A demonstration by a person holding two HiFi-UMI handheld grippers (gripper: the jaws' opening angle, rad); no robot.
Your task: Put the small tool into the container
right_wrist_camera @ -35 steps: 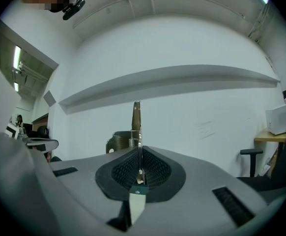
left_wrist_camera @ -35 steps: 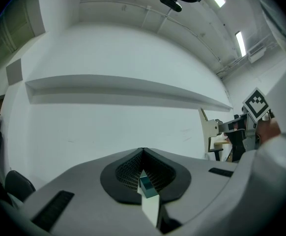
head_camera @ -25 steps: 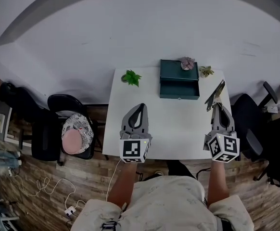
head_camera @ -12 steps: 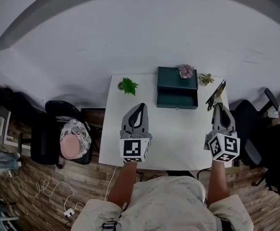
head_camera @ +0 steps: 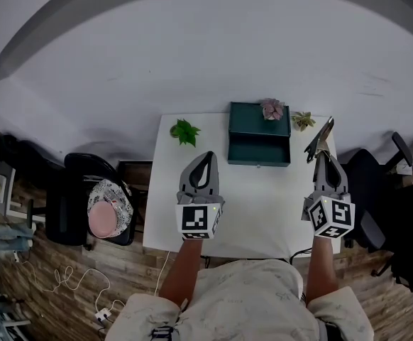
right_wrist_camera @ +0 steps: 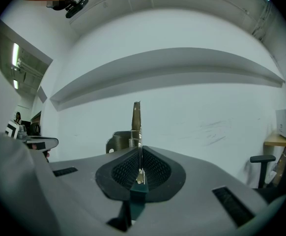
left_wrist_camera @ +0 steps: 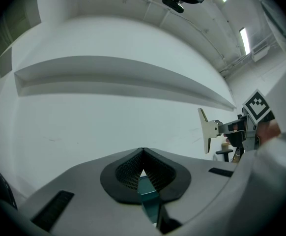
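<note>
A dark green container (head_camera: 259, 135) stands at the back of the white table (head_camera: 263, 212), its open part facing me. My right gripper (head_camera: 321, 155) is shut on the small tool (head_camera: 318, 137), a flat metal blade sticking forward past the jaws, to the right of the container. In the right gripper view the tool (right_wrist_camera: 136, 122) stands upright, pinched between the pads of that gripper (right_wrist_camera: 139, 154). My left gripper (head_camera: 208, 155) hovers over the table left of the container, jaws together and empty. From the left gripper (left_wrist_camera: 143, 154) view, the tool (left_wrist_camera: 209, 129) shows at the right.
A green plant (head_camera: 184, 131) sits at the table's back left. A pink succulent (head_camera: 272, 108) rests on the container, and a small plant (head_camera: 304, 120) stands just right of it. A black chair (head_camera: 96, 190) carrying a hat stands to the left, an office chair (head_camera: 377, 183) to the right.
Both grippers have advanced over the table toward the container, which sits lower and closer in the head view. The tool stays clamped in the right gripper.
</note>
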